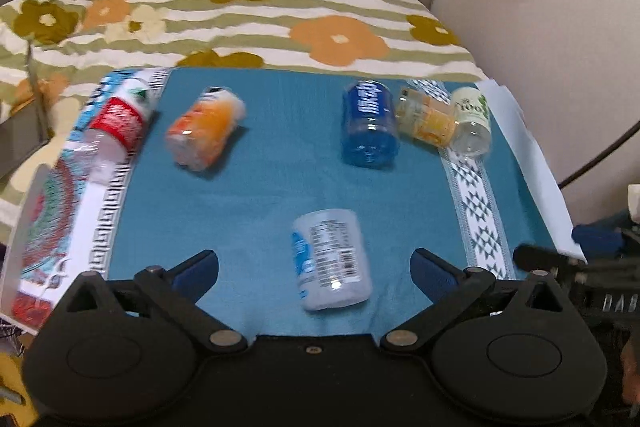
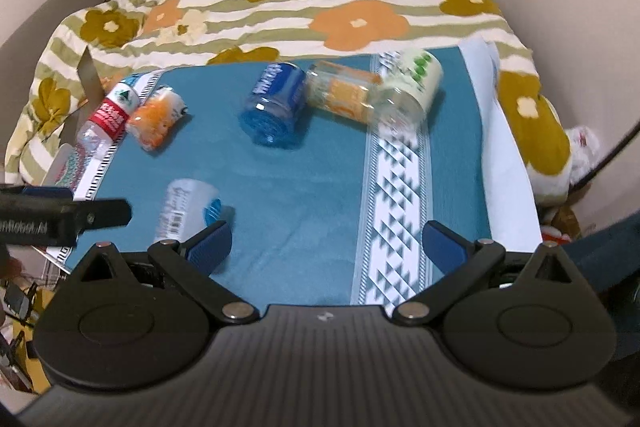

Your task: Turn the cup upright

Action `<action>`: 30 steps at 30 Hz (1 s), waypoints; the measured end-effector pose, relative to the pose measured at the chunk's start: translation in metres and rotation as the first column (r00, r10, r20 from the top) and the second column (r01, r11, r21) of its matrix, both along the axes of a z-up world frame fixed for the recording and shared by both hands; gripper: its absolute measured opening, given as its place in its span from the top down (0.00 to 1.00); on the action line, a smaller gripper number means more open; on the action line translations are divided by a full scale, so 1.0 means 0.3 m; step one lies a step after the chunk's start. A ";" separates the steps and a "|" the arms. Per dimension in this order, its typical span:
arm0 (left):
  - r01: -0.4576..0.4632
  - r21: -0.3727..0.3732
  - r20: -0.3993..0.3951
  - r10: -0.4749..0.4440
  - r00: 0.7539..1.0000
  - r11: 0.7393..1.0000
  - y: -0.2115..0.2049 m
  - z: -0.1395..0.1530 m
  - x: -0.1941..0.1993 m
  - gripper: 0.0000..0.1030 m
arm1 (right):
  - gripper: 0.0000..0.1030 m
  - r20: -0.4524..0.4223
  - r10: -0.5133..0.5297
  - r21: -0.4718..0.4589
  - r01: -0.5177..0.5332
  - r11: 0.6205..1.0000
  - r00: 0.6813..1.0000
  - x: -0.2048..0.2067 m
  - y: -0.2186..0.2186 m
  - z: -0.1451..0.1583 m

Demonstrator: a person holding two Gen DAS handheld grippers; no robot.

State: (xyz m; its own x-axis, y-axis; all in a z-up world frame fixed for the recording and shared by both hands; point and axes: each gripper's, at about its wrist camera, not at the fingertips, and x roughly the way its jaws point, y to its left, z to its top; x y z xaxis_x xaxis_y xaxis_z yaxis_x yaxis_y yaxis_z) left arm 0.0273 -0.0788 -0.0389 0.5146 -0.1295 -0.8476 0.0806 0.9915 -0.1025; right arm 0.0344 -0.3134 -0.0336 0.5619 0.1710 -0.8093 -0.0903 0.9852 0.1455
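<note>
Cups all lie on their sides, the pale one (image 1: 331,259) nearest the teal cloth's (image 1: 260,195) front edge ahead of your left gripper (image 1: 315,269), so with both grippers, right (image 2: 326,243) included, wide open and empty, nothing is flipped yet.

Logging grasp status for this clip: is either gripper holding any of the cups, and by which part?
Nothing is held. The left gripper and right gripper are both open above the teal cloth, touching no cup.
</note>
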 end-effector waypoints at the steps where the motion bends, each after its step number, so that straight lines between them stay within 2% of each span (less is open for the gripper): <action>1: -0.007 -0.002 0.004 0.007 1.000 1.000 0.026 0.006 -0.009 0.00 | 0.00 -0.006 0.013 -0.005 -0.013 1.000 1.000 0.011 0.018 0.008; 8: -0.050 -0.007 0.018 0.050 0.999 0.999 0.199 -0.001 -0.044 0.00 | 0.00 -0.139 0.098 0.044 -0.093 0.995 0.985 0.148 0.188 -0.009; 15: -0.086 -0.032 -0.014 0.086 0.996 0.996 0.388 -0.064 -0.063 0.00 | 0.00 -0.287 0.138 0.073 -0.122 0.990 0.948 0.315 0.370 -0.116; 22: -0.113 -0.077 -0.098 0.106 0.990 0.991 0.522 -0.156 -0.057 0.00 | 0.00 -0.436 0.120 0.080 -0.094 0.992 0.892 0.435 0.456 -0.248; 30: -0.120 -0.110 -0.133 0.105 0.986 0.987 0.596 -0.189 -0.035 0.00 | 0.10 -0.511 0.084 0.110 -0.032 0.993 0.856 0.464 0.475 -0.313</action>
State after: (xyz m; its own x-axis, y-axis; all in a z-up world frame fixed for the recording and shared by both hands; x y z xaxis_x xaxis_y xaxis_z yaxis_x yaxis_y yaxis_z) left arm 0.0167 0.1000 -0.0956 0.4213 -0.1792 -0.8890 -0.0514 0.9740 -0.2207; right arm 0.1736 -0.1710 -0.1276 0.0571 0.2805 -0.9581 -0.0334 0.9597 0.2790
